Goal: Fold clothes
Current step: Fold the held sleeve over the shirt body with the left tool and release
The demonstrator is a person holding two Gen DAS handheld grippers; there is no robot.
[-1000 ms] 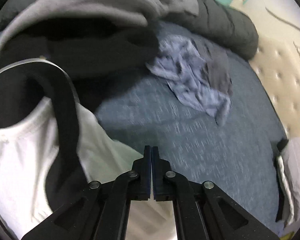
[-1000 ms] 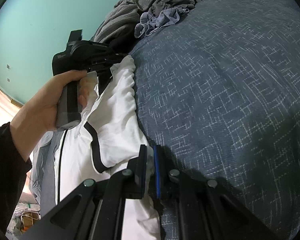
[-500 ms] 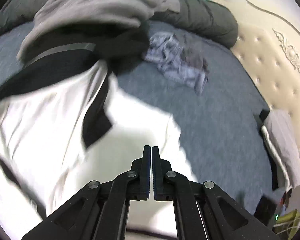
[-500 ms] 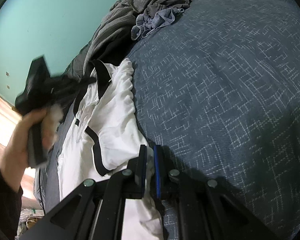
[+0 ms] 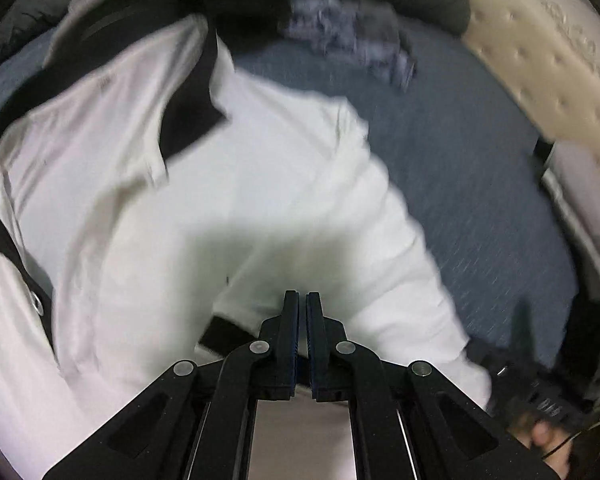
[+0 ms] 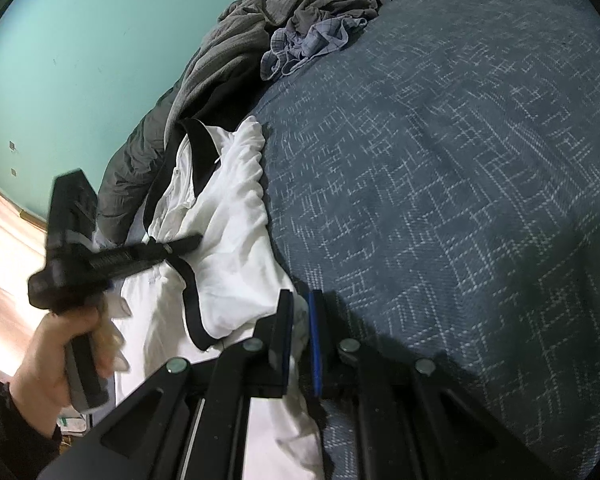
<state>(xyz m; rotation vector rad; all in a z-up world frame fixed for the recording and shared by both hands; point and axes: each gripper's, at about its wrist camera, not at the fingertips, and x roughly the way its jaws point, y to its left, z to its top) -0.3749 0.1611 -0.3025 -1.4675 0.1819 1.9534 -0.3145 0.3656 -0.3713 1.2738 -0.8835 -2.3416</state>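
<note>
My right claw (image 6: 298, 320) pinches a fold of the white shirt (image 6: 228, 240) at its near edge. My left claw (image 5: 302, 320), jaws pressed together, holds shirt cloth too, over the white shirt's spread body. Beyond both, the shirt lies on the blue bed (image 6: 440, 160); farther off sits a heap of crumpled clothes (image 6: 308, 36).
</note>
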